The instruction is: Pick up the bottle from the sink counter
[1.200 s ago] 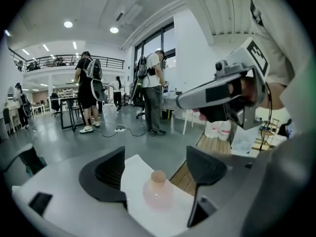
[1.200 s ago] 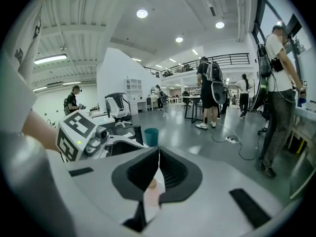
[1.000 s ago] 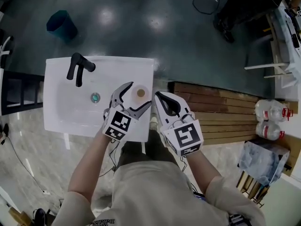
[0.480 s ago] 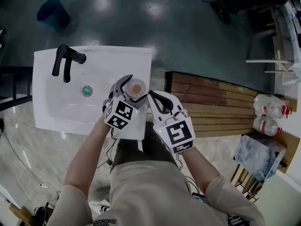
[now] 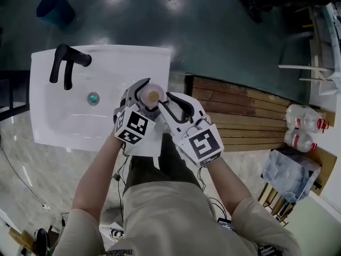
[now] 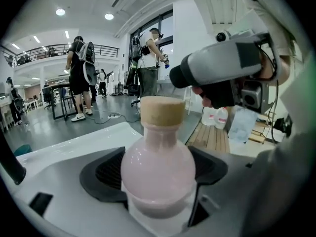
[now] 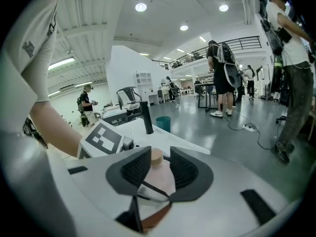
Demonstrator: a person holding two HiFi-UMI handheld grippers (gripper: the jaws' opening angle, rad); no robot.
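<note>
Left gripper view: your left gripper hugs the pink bottle at the right edge of the sink counter. The jaws of your right gripper have just been opening around it. Squeeze softly, then lift straight up.

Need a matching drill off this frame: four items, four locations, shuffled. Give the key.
Items
1. bottle
2. black faucet
3. teal bin
4. water jugs

Locations
A. on the dark floor, past the sink's far side
B. between the jaws of the left gripper
C. on the sink rim, upper left in the head view
D. by the right end of the wooden slats

Pairs: 1-B, 2-C, 3-A, 4-D
</note>
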